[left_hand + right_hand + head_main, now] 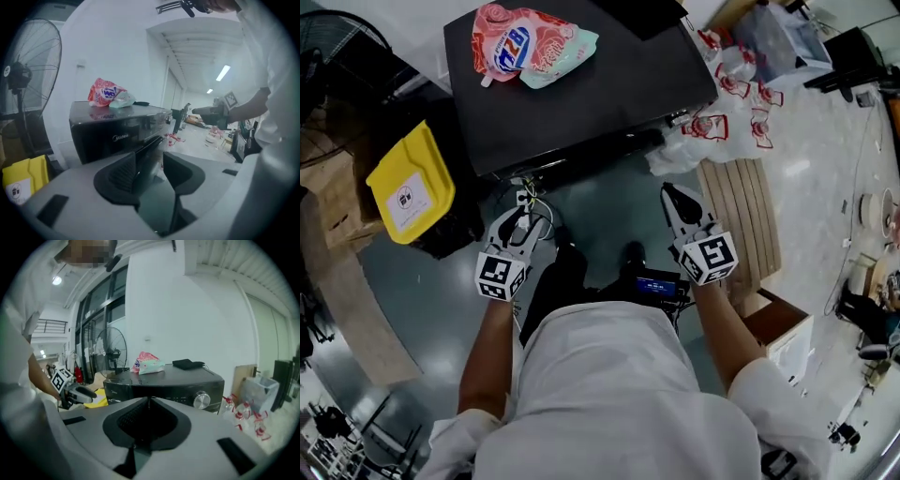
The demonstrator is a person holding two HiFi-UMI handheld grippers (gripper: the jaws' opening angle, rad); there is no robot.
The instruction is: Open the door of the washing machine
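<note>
The black washing machine (581, 84) stands in front of me, seen from its left corner in the left gripper view (112, 131) and from the front with its silver knob (201, 399) in the right gripper view. Its dark glossy door (151, 143) seems to stand a little out from the front, and shows as a shiny bar (591, 155) below the top's edge. My left gripper (522, 225) is open just short of the machine's front left, nothing between its jaws (150, 161). My right gripper (675, 199) hangs shut and empty before the front right (149, 401).
A pink detergent pouch (530, 42) and a black item (187, 363) lie on the machine's top. A yellow bin (408, 183) sits at its left and a standing fan (28, 79) behind. Printed plastic bags (722, 112), a slatted wooden board (741, 225) and a box (778, 328) are at the right.
</note>
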